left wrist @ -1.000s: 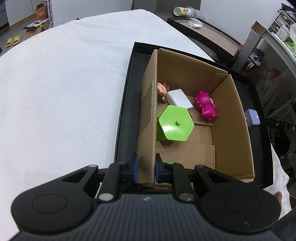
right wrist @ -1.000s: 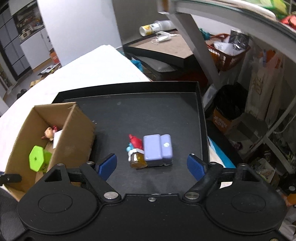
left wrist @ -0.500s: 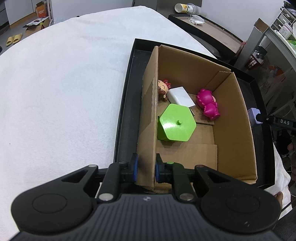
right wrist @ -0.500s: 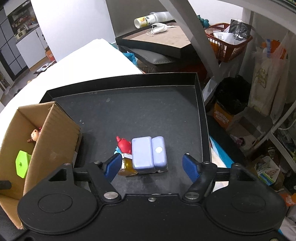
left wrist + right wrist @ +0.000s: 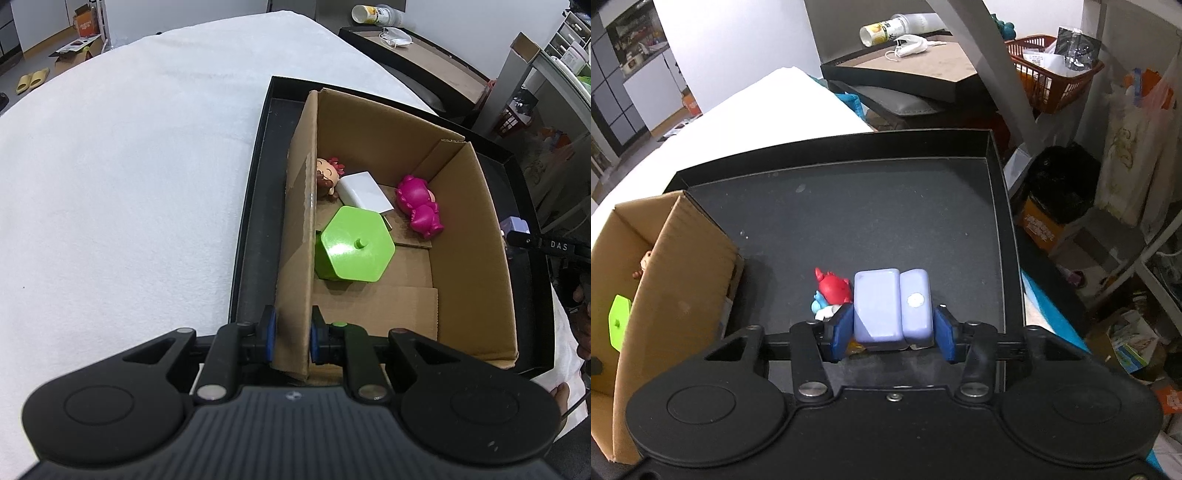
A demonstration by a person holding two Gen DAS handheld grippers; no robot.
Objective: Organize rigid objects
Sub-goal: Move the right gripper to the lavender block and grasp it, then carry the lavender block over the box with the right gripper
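A cardboard box (image 5: 469, 236) stands in a black tray (image 5: 255, 206). My left gripper (image 5: 290, 332) is shut on the box's near left wall. Inside lie a green hexagonal block (image 5: 354, 249), a white block (image 5: 364, 192), a pink figure (image 5: 419, 208) and a small doll head (image 5: 327, 177). In the right wrist view my right gripper (image 5: 892, 332) has closed around a lavender block (image 5: 892, 306) on the tray floor (image 5: 849, 221), its pads (image 5: 842, 332) touching both sides. A red and blue figure (image 5: 831, 291) lies against the block's left side.
The box (image 5: 683, 266) stands left of the lavender block. A white cloth covers the table (image 5: 129, 166) left of the tray. A second tray with a bottle and a mask (image 5: 908, 46) lies beyond. Shelves, a red basket (image 5: 1056, 77) and bags crowd the right.
My right gripper has moved forward and down over the lavender block and closed from wide open onto its sides. My left gripper keeps its hold on the box wall.
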